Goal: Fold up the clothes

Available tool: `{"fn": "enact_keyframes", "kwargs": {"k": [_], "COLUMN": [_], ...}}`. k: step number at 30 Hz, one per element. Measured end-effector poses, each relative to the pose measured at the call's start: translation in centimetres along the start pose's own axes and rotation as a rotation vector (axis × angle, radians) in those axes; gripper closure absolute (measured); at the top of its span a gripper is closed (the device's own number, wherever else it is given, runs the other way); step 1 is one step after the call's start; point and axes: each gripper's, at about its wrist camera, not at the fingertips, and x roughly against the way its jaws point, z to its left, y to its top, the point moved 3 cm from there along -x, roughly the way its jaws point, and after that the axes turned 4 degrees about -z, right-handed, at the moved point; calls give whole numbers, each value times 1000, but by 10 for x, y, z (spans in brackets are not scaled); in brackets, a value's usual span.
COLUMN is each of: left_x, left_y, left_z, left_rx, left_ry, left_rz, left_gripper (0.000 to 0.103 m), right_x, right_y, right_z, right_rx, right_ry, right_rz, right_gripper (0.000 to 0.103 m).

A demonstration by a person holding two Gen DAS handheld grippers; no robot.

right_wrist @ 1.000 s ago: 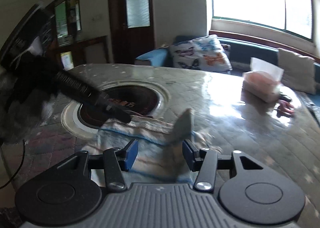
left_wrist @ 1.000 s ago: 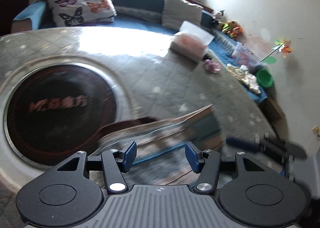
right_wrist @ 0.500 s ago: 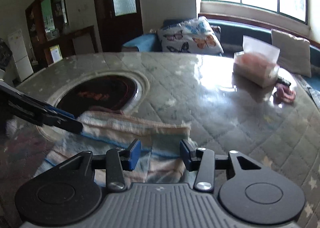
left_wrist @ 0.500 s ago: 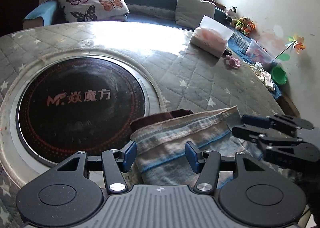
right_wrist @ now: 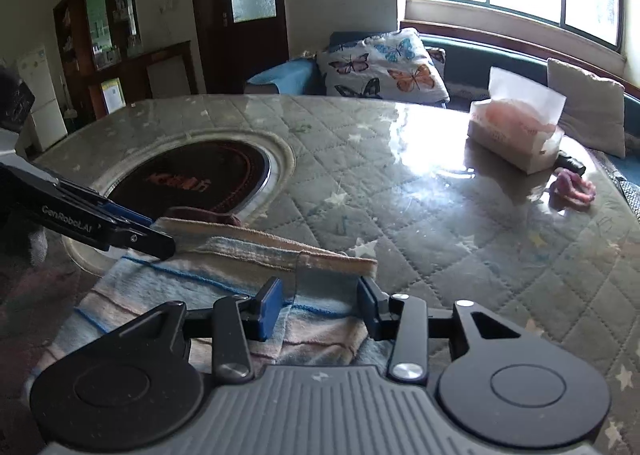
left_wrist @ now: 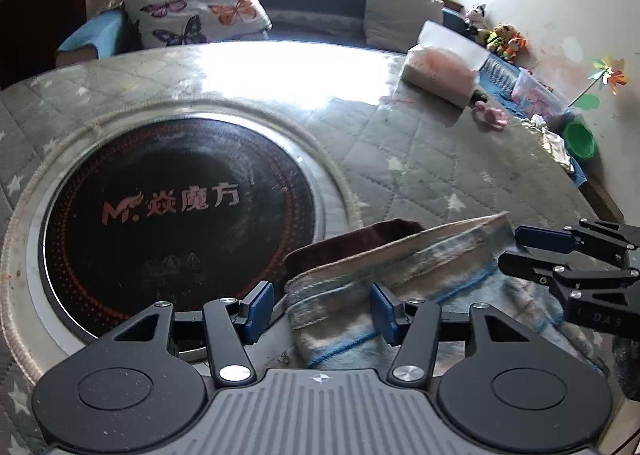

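Striped towel-like cloth (right_wrist: 224,287) lying on the quilted table cover (right_wrist: 440,215) at the near edge, partly lapping the rim of the round black cooktop inset (left_wrist: 176,215), top layer already doubled over with a tan hem along the far side and a dark maroon bit (left_wrist: 360,233) poking out underneath. Left gripper (left_wrist: 322,309) sitting low over the left end, jaws spread with the folded corner between them, pads not pressing yet as far as visible. Right gripper (right_wrist: 320,305) at the right end, jaws closing around the upturned corner of the fold, cloth between the pads but not quite pinched. Probably lining up both corners for the next fold. Best bet here: grab both layers at each corner, not just the top one, and keep the two pinches level along the hem so the edge stays straight. Worth watching that maroon layer, likely to drag along. Tissue box (right_wrist: 516,135) well clear, no worries there.
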Motion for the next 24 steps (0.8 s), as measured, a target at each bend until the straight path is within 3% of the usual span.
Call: {"fn": "enact_keyframes", "kwargs": {"k": [6,14,24], "left_x": [29,55,63], "left_y": [-11,-55,-104], "left_z": [-27,-65,-74], "left_rx": [-64,-182,-303], "left_ry": [-68,-171,-167], "left_rz": [-37,-24,-5], "left_gripper": [45,45,46], "right_x": [42,82,90], "right_y": [-5,-36,-86], "right_z": [8,40,39], "right_rx": [-1,-14,-76], "right_ry": [21,90,48], "right_rz": [-33,-33,-42], "right_gripper": [62,62,62]}}
